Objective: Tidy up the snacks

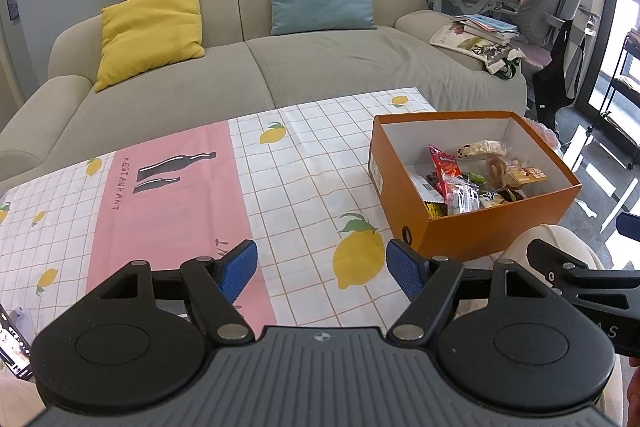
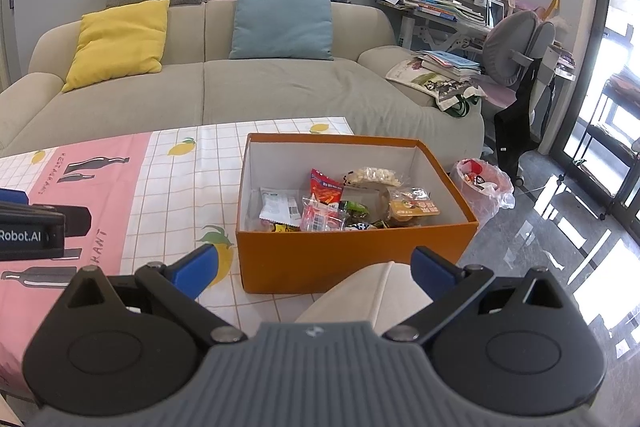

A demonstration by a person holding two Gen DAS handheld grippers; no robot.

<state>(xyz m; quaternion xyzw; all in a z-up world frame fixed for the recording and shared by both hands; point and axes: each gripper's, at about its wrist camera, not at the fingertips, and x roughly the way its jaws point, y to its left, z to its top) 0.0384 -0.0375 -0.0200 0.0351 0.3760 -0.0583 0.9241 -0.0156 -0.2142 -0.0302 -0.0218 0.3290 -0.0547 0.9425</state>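
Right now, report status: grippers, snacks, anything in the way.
Left gripper open, empty, over tablecloth. Right gripper open, empty, short of orange box. Snack packets piled inside box. Nothing blocking the box.

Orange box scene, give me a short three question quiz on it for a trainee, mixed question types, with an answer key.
1. True or false: the orange box stands on the floor beside the sofa.
2. Multiple choice: where are the snack packets? A) scattered on the tablecloth B) inside the box C) in the left claw
3. Fill in: both the left claw and the right claw are ____ and hold nothing.

Key
1. False: it stands on the lemon-print tablecloth, which covers the table.
2. B
3. open
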